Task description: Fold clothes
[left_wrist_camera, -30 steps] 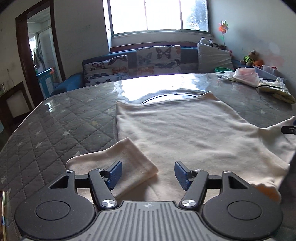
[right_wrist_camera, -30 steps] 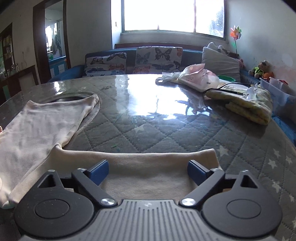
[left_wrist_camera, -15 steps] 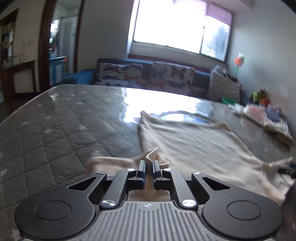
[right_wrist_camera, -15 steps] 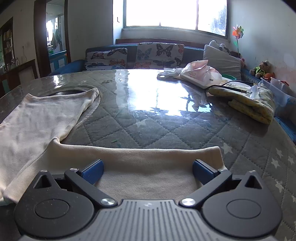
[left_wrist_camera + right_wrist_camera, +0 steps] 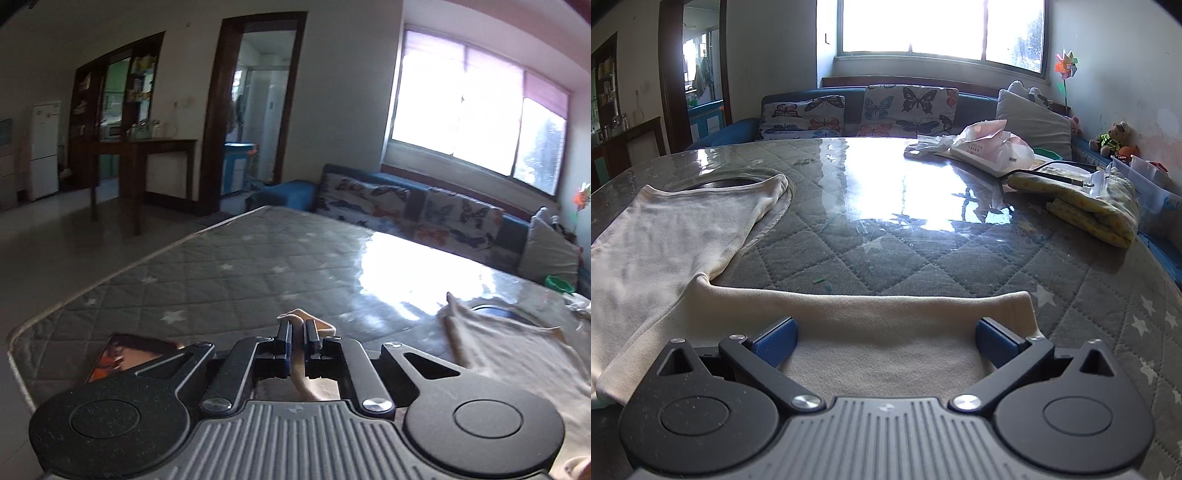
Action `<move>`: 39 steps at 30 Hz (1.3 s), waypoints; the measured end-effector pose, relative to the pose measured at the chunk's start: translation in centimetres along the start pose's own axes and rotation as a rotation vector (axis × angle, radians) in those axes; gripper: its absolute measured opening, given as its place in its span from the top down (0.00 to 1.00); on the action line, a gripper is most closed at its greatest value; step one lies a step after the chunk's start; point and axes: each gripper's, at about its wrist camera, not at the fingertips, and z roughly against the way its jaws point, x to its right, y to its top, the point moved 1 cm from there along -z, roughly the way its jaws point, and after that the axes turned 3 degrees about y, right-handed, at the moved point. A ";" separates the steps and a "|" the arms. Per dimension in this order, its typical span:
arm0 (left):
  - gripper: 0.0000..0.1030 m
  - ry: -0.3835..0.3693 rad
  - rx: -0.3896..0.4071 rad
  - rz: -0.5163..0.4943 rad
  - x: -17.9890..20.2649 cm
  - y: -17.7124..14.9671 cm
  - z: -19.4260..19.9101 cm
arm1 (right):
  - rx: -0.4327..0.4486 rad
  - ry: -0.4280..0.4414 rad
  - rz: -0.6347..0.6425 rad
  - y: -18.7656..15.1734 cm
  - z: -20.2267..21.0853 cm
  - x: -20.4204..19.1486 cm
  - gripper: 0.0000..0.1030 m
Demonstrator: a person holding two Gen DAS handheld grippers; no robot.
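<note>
A cream long-sleeved top [image 5: 676, 236] lies spread on the grey quilted table [image 5: 923, 258]. My left gripper [image 5: 297, 332] is shut on the end of the top's left sleeve [image 5: 303, 373] and holds it lifted off the table; the top's body [image 5: 517, 354] shows to the right. My right gripper [image 5: 884, 336] is open, its blue pads on either side of the flat right sleeve [image 5: 886, 325], low over it.
A phone [image 5: 125, 356] lies near the table's left front edge. A folded yellow cloth [image 5: 1089, 203] and a plastic bag [image 5: 990, 147] sit at the back right. A butterfly-print sofa [image 5: 857, 110] runs behind the table.
My left gripper closed on the left sleeve end, then lifted it and swung left. My right gripper stayed open and edged forward over the right sleeve.
</note>
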 end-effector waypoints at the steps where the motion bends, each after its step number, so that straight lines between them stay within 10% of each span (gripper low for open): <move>1: 0.94 0.021 -0.008 -0.010 -0.2 -0.2 -0.3 | 0.000 0.000 0.000 0.0 0.0 0.0 0.00; 11: 0.89 0.148 -0.053 -0.065 -0.1 -1.0 -1.1 | 0.001 0.000 0.000 0.0 0.0 0.0 0.00; 19: 0.83 -0.036 -0.078 -0.155 3.9 -1.4 -1.0 | 0.001 0.001 -0.002 -0.1 0.0 0.0 0.00; 28: 0.81 -0.014 -0.181 -0.203 5.0 -2.9 -2.5 | 0.002 0.002 -0.004 0.0 0.0 0.0 0.00; 39: 0.75 -0.666 -0.177 -0.450 16.1 -5.4 5.4 | 0.002 0.003 -0.005 0.0 0.0 0.0 0.00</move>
